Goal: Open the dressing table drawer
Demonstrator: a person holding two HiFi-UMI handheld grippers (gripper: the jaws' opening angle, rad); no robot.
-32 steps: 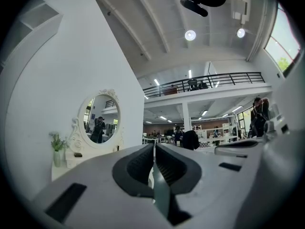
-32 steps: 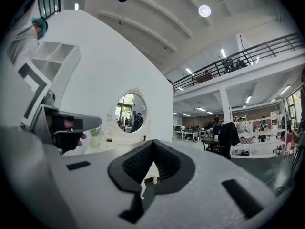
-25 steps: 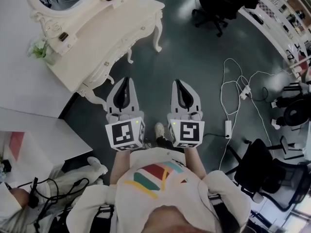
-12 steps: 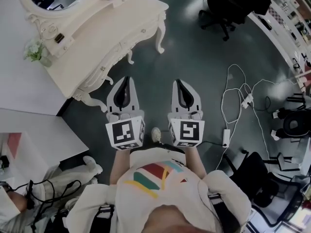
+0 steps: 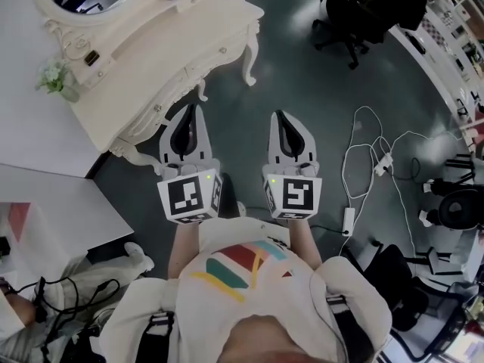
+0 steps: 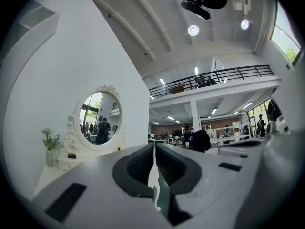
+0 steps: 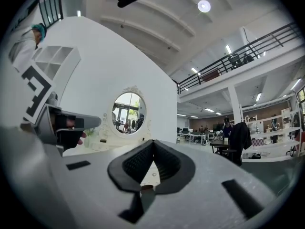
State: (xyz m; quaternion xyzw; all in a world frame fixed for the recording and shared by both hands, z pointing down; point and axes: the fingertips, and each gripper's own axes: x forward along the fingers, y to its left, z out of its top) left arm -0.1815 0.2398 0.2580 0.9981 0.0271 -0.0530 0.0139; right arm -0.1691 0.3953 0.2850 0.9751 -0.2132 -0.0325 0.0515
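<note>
Dark floor (image 5: 302,89), open office. Left gripper (image 5: 190,113) & right gripper (image 5: 280,119) both shut, empty, side by side. Drawer front (image 5: 172,95) of dressing table (image 5: 162,48) lies just ahead-left of the left gripper, long axis diagonal; left is nearer, nothing between. Cables (image 5: 370,153), office chair (image 5: 367,6) well right.

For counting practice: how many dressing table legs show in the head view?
3: one leg at the table's far corner, one mid-front, one at the near corner beside the left claw. Others may be hidden beneath.
</note>
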